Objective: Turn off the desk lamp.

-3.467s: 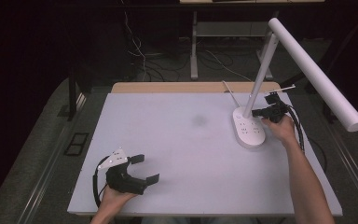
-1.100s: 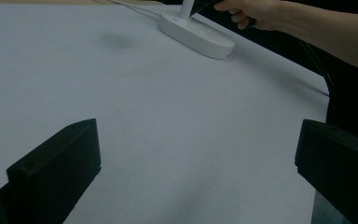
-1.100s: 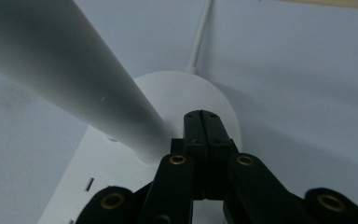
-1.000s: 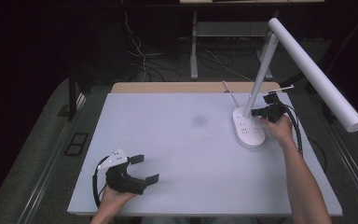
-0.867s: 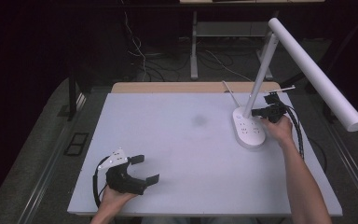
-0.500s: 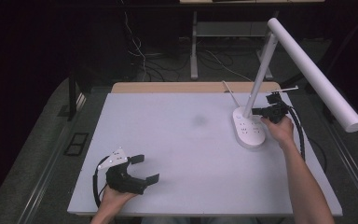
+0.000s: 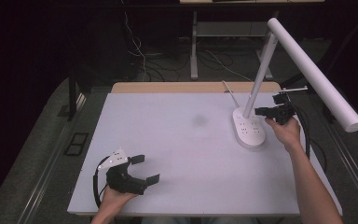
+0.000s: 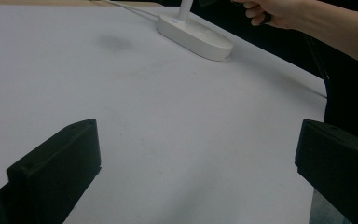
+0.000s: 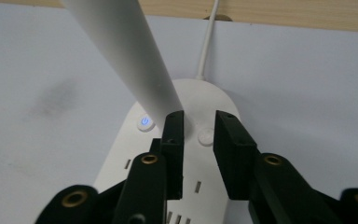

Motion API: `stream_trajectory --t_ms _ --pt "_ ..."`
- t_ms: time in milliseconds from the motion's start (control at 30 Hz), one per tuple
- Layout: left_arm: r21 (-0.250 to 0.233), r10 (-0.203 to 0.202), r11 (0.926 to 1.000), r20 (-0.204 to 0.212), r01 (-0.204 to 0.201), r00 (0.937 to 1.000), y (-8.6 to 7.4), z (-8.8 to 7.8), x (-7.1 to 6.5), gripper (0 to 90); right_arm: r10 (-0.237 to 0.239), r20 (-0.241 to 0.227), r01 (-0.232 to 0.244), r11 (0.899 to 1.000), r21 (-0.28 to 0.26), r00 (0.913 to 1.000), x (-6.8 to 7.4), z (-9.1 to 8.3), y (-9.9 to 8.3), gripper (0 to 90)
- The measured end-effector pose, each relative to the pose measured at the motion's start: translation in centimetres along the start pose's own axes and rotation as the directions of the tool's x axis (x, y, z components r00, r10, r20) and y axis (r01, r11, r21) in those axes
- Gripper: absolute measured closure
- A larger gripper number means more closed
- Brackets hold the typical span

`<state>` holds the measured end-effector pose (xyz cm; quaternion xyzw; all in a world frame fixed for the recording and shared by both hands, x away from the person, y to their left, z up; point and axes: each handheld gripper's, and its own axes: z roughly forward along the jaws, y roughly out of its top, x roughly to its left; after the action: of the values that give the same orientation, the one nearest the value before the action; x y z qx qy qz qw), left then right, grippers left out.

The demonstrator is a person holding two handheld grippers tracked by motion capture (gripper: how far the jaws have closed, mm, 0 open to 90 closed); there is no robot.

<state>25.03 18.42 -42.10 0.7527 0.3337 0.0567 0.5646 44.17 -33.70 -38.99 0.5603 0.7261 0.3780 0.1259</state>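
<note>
Desk lamp (image 7: 307,70) at the far right of the white table (image 7: 177,140), oval base (image 7: 248,128) flat on the surface, stem (image 7: 259,70) leaning up to a long tilted head. Right gripper (image 7: 263,111) just over the base beside the stem, jaws a narrow gap apart, nothing between them. In the right gripper view, jaw tips close above the base (image 9: 186,154), between the lit blue power button (image 9: 144,122) and a small white button (image 9: 206,137), the stem (image 9: 126,56) passing just left of the left jaw. Contact with either button impossible to tell. Left gripper (image 7: 144,169) resting near the front left edge, jaws wide, empty, well apart from the lamp. Likely state of the work: approach to the lamp's controls finished, power apparently on judging by the blue glow; left to do, probably a press on a button or a grasp of the stem.
</note>
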Motion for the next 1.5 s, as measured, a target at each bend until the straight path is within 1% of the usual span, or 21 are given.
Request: stream_trajectory --t_ms 33,100,233,367,400,467,500,567,633,667,700,733,767,833,867,900,1067,1267,1333,1433,1500 --pt "-0.001 -0.001 1.0000 0.000 0.001 1.0000 0.0 0.0 0.0 0.0 0.008 0.004 -0.008 1.000 -0.008 1.0000 0.2 -0.3 0.0 70.2" --pt "-0.002 -0.001 1.0000 -0.001 0.001 1.0000 0.0 0.0 0.0 0.0 0.007 0.010 -0.007 1.000 -0.003 0.9999 0.5 -0.7 -0.1 66.3" --pt "-0.005 0.000 1.0000 0.002 0.000 1.0000 0.0 0.0 0.0 0.0 0.018 -0.017 -0.018 1.000 -0.023 0.9997 1.0 -1.6 -0.7 58.8" --pt "-0.004 0.001 1.0000 0.004 -0.001 1.0000 0.0 0.0 -0.1 0.0 0.029 -0.018 -0.029 0.999 -0.025 0.9994 1.4 -2.3 -1.4 49.3" --pt "-0.003 0.001 1.0000 0.003 -0.001 1.0000 0.0 0.0 -0.1 0.0 0.027 -0.020 -0.028 0.999 -0.029 0.9994 1.5 -2.5 -1.5 46.4" --pt "-0.003 0.002 1.0000 0.004 -0.002 1.0000 0.0 0.0 -0.1 0.0 0.041 -0.029 -0.042 0.998 -0.046 0.9988 1.6 -2.9 -1.8 39.2" --pt "-0.003 0.004 1.0000 0.004 -0.004 1.0000 0.0 0.0 -0.1 0.0 0.050 -0.044 -0.052 0.997 -0.055 0.9978 1.8 -3.1 -2.0 37.3" --pt "-0.006 0.002 1.0000 0.004 -0.002 1.0000 0.0 0.0 -0.1 0.0 0.057 -0.065 -0.062 0.996 -0.064 0.9962 2.1 -3.5 -2.4 29.8" --pt "-0.006 0.001 1.0000 0.002 -0.001 1.0000 0.0 -0.1 0.0 0.0 0.040 -0.073 -0.045 0.997 -0.068 0.9965 2.5 -4.0 -2.8 21.0" --pt "-0.006 0.000 1.0000 0.002 0.000 1.0000 0.0 -0.1 0.0 0.0 0.035 -0.086 -0.041 0.997 -0.069 0.9957 2.7 -4.2 -3.0 14.1" --pt "-0.006 0.001 1.0000 0.001 -0.001 1.0000 0.0 -0.1 0.0 0.0 0.025 -0.102 -0.032 0.997 -0.074 0.9945 2.9 -4.5 -3.2 11.5" --pt "-0.006 0.001 1.0000 0.002 -0.001 1.0000 0.0 -0.1 0.0 0.0 0.019 -0.117 -0.029 0.996 -0.084 0.9930 3.1 -4.7 -3.4 11.5" --pt "-0.007 0.002 1.0000 0.001 -0.002 1.0000 0.0 0.0 -0.1 0.0 0.023 -0.127 -0.035 0.995 -0.090 0.9916 3.3 -5.0 -3.7 10.8" --pt "-0.007 0.001 1.0000 0.001 -0.001 1.0000 0.0 0.0 -0.1 0.0 0.016 -0.165 -0.031 0.995 -0.091 0.9861 3.7 -5.3 -4.1 0.6" --pt "-0.007 0.002 1.0000 0.001 -0.002 1.0000 0.0 0.0 -0.1 0.0 0.014 -0.176 -0.030 0.996 -0.088 0.9842 4.0 -5.5 -4.3 0.6" --pt "-0.007 0.002 1.0000 0.001 -0.002 1.0000 0.0 0.0 -0.1 0.0 0.000 -0.184 -0.018 0.995 -0.095 0.9829 4.2 -5.6 -4.6 0.6" --pt "-0.008 0.001 1.0000 0.002 -0.001 1.0000 0.0 0.0 -0.1 0.0 -0.044 -0.204 0.020 0.993 -0.117 0.9779 5.7 -6.4 -5.7 0.6" --pt "-0.007 0.002 1.0000 0.002 -0.002 1.0000 0.0 0.0 -0.1 0.0 -0.085 -0.238 0.051 0.988 -0.147 0.9675 7.5 -7.0 -7.1 0.6" --pt "-0.005 0.005 1.0000 0.002 -0.005 1.0000 0.0 0.0 -0.1 0.0 -0.087 -0.253 0.048 0.987 -0.154 0.9637 8.0 -7.1 -7.6 0.6" --pt "-0.007 0.005 1.0000 0.003 -0.005 1.0000 0.0 0.0 -0.2 0.0 -0.104 -0.262 0.063 0.985 -0.160 0.9595 8.8 -7.2 -8.5 0.6" --pt "-0.006 0.004 1.0000 0.002 -0.004 1.0000 0.0 0.0 -0.1 0.0 -0.109 -0.278 0.063 0.983 -0.170 0.9543 9.3 -7.3 -9.3 0.6"
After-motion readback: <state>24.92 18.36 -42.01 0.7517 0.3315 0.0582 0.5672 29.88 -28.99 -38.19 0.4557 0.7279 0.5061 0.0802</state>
